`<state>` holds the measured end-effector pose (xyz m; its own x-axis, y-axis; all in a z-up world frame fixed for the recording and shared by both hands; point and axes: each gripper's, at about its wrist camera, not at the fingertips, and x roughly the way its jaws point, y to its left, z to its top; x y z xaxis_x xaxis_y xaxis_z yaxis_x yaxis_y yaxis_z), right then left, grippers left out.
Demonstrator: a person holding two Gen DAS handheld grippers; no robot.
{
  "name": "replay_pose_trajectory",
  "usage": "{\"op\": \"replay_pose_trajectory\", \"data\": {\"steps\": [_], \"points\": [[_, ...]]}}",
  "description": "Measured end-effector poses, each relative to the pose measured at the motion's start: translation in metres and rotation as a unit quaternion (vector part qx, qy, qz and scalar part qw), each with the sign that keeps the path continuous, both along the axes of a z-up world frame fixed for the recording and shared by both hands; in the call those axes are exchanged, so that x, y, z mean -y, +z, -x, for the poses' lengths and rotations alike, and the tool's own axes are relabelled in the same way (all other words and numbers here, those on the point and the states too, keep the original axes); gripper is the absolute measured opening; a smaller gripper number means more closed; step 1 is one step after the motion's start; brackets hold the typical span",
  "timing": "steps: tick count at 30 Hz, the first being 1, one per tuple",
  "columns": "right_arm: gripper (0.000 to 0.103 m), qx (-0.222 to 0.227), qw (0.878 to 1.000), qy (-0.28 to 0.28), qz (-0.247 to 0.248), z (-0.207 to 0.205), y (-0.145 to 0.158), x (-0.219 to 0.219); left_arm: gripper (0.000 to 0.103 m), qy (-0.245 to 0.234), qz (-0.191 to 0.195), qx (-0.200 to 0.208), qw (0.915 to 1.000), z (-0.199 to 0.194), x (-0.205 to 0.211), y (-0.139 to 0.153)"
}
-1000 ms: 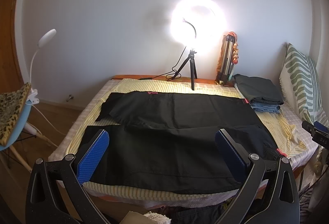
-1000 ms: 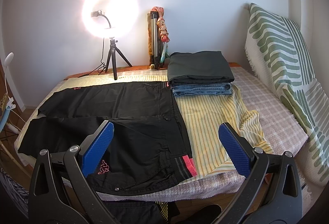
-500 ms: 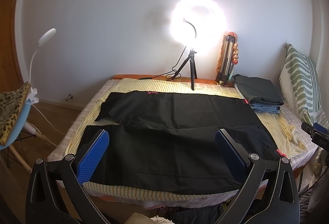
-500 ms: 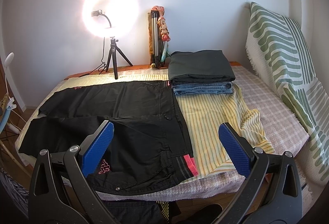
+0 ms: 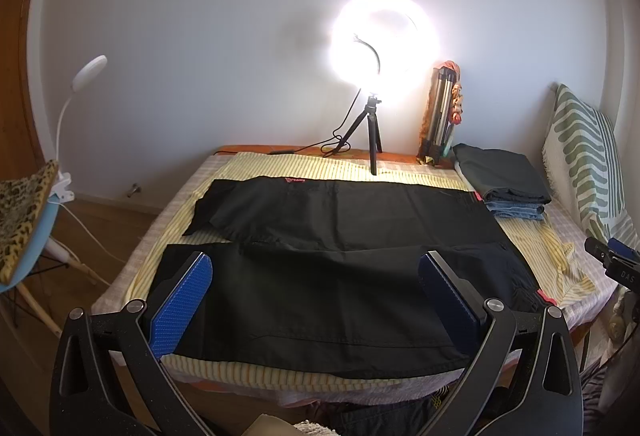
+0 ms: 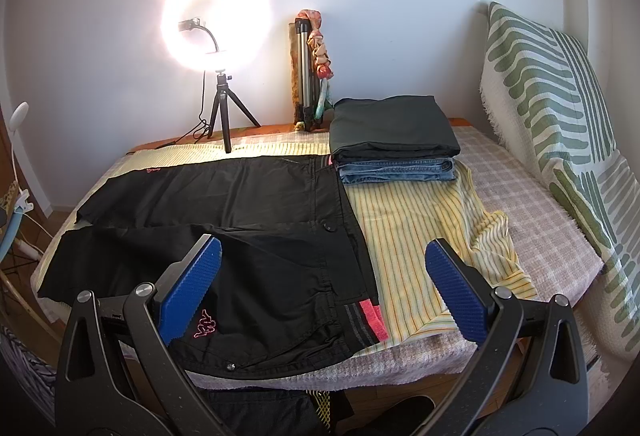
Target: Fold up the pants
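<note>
Black pants [image 5: 332,256] lie spread flat across the bed, legs to the left and waistband to the right. In the right wrist view the pants [image 6: 248,236] show a pink logo and a pink waistband end near the front edge. My left gripper [image 5: 316,292] is open and empty, held above the near leg. My right gripper [image 6: 324,284] is open and empty, held above the waist end. Its tip [image 5: 612,260] shows at the right edge of the left wrist view.
A yellow striped sheet [image 6: 416,228] covers the bed. A stack of folded clothes [image 6: 394,143] sits at the back right. A lit ring light on a tripod [image 5: 374,139] stands at the back. A green patterned pillow [image 6: 560,107] leans on the right. A chair [image 5: 24,220] stands left.
Both grippers have drifted very slightly; the pants have not moved and both grippers stay open.
</note>
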<state>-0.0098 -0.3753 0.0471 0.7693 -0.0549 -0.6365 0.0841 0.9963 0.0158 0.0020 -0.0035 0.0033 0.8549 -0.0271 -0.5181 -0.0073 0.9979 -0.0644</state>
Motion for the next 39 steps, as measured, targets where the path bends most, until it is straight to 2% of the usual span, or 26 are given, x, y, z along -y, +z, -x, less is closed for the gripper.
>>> {"op": "replay_pose_trajectory", "data": {"steps": [15,20,25,28,32,35,39], "points": [[0.103,-0.003,1.0,0.011,0.002,0.0,-0.006,-0.004,0.103,0.003,-0.011,0.001,0.9999,-0.001,-0.006,-0.003],[0.103,-0.011,0.999,0.043,0.009,-0.001,-0.007,-0.006,0.102,-0.002,-0.025,0.002,0.9997,-0.002,-0.014,-0.003],[0.103,-0.035,0.994,0.098,0.025,-0.005,-0.01,-0.008,0.102,-0.017,-0.029,-0.01,0.9994,-0.008,-0.025,-0.008],[0.103,-0.059,0.987,0.145,0.033,-0.007,-0.019,-0.013,0.102,-0.019,-0.027,-0.02,0.9993,-0.014,-0.032,-0.015],[0.103,-0.103,0.97,0.211,0.06,-0.011,-0.041,-0.024,0.102,-0.044,-0.016,-0.03,0.9984,-0.023,-0.04,-0.026],[0.095,-0.129,0.955,0.253,0.089,-0.009,-0.06,-0.036,0.097,-0.071,-0.015,-0.042,0.9964,-0.026,-0.041,-0.036],[0.094,-0.126,0.936,0.308,0.119,0.002,-0.079,-0.05,0.089,-0.094,-0.034,-0.07,0.9925,-0.031,-0.036,-0.048]]}}
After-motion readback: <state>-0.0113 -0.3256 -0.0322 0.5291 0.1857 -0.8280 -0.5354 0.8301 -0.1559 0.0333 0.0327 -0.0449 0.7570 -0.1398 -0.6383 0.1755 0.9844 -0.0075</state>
